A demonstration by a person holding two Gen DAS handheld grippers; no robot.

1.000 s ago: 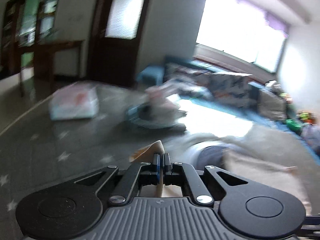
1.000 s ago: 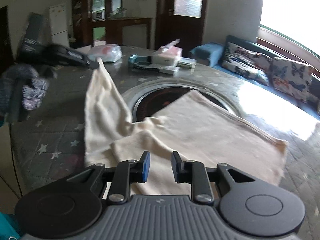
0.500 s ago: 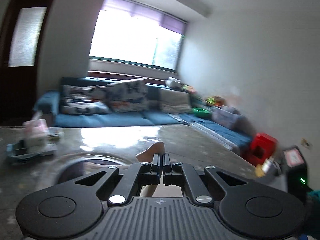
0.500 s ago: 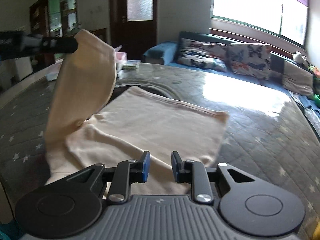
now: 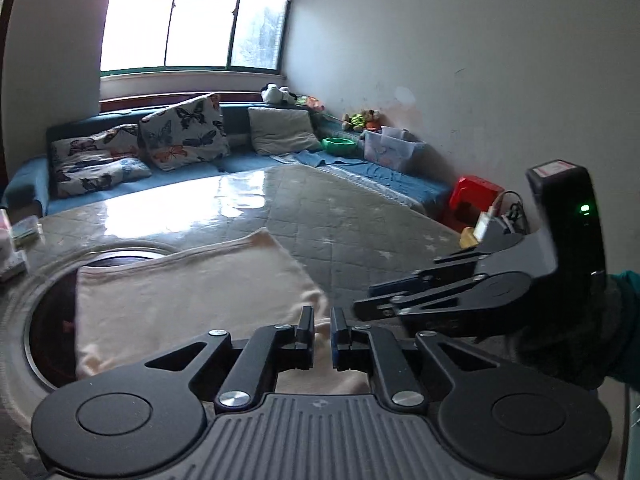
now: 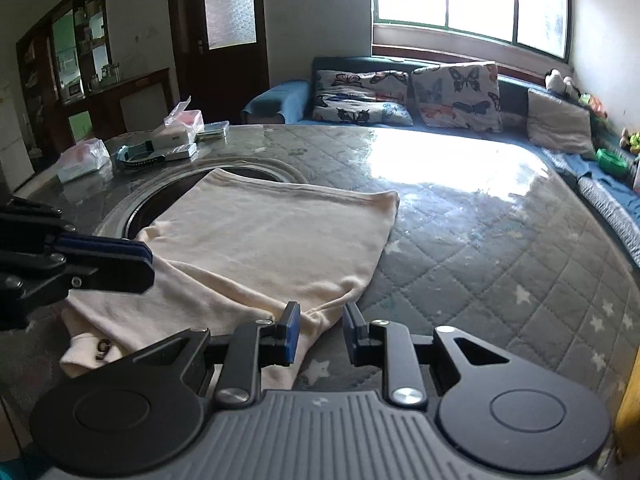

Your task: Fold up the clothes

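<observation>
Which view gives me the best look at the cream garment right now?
Right wrist: the cream garment shows nearly whole on the table, folded flap included. Left wrist shows the same cloth blurred, its near edge hidden behind the left gripper.

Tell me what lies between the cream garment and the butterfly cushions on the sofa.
In the right wrist view, only bare quilted tabletop, glaring with window light, separates the cream garment from the butterfly cushions; nothing stands on that stretch.

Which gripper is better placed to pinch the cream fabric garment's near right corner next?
Probably the right gripper: its open jaws flank that corner of the cream fabric garment. The left gripper, also open, sits over its left side.
</observation>
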